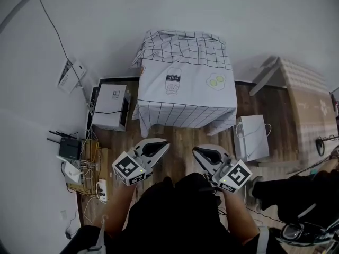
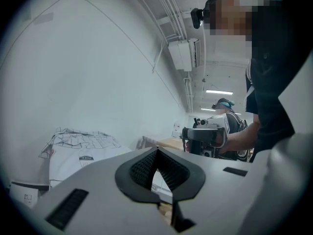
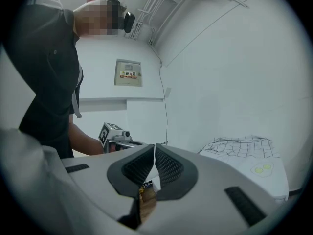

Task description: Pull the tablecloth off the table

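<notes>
1. The left gripper [image 2: 156,153] has its fingers pressed together at the tips, with nothing between them.
2. The right gripper [image 3: 154,151] is the same: fingers together, empty.
3. Both grippers are held side by side at the person's waist. Their tips point toward the tablecloth [image 1: 185,81], well apart from it.
4. The tablecloth lies on the table. It is white with a black grid border and has a bottle print [image 1: 173,81] and a fried-egg print [image 1: 215,81] in the middle. It drapes over the near edge and both sides and bunches up at the far edge by the wall [image 1: 212,9].
5. The table is wholly hidden under the tablecloth, so its top and legs cannot be made out.
6. The person's dark torso [image 1: 180,216] blocks the floor [image 1: 177,134] at the bottom of the head view.
7. The floor is wood and the wall is plain white.
8. A white box [image 1: 110,106] stands left of the table and another box [image 1: 251,136] right of it.
9. A router [image 1: 69,148] and tangled cables [image 1: 87,168] sit at the far left.
10. A pale patterned panel [image 1: 307,99] at the right is cut off by the frame edge. What it is cannot be told.
</notes>
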Tool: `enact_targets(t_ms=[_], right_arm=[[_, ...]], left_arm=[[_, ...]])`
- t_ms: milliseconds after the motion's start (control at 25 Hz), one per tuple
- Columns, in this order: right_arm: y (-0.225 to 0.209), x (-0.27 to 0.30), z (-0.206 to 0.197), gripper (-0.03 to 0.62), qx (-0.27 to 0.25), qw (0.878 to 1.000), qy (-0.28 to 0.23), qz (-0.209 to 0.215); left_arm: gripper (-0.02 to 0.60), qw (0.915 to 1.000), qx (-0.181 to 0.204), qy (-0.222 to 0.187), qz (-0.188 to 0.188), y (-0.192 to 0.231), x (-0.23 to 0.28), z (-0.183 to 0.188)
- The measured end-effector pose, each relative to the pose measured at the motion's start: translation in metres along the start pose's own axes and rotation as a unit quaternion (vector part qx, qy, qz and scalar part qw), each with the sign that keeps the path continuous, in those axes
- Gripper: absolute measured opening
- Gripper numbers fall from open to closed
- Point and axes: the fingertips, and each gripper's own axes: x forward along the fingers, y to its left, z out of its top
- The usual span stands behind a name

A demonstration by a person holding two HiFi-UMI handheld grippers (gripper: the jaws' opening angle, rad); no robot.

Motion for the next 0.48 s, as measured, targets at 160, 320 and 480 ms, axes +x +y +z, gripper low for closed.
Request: enact_targets(t_ms=[160, 320, 480], right_arm=[[-0.017, 0.005, 0.004, 0.023, -0.002, 1.0, 0.0, 0.009], [-0.055, 0.007, 0.003, 0.023, 0.001, 1.0, -0.005, 0.016], [-0.104, 0.01, 0.01, 0.023, 0.002, 0.999, -0.013, 0.031]], left_arm=[[0.008, 0.9999, -0.007, 0.003, 0.007, 0.016, 0.013, 0.003], [0.008, 0.9999, -0.002, 0.007, 0.014, 0.033, 0.039, 0.005], [0.008, 0.9993, -0.004, 0.008, 0.037, 0.06, 0.073, 0.014]])
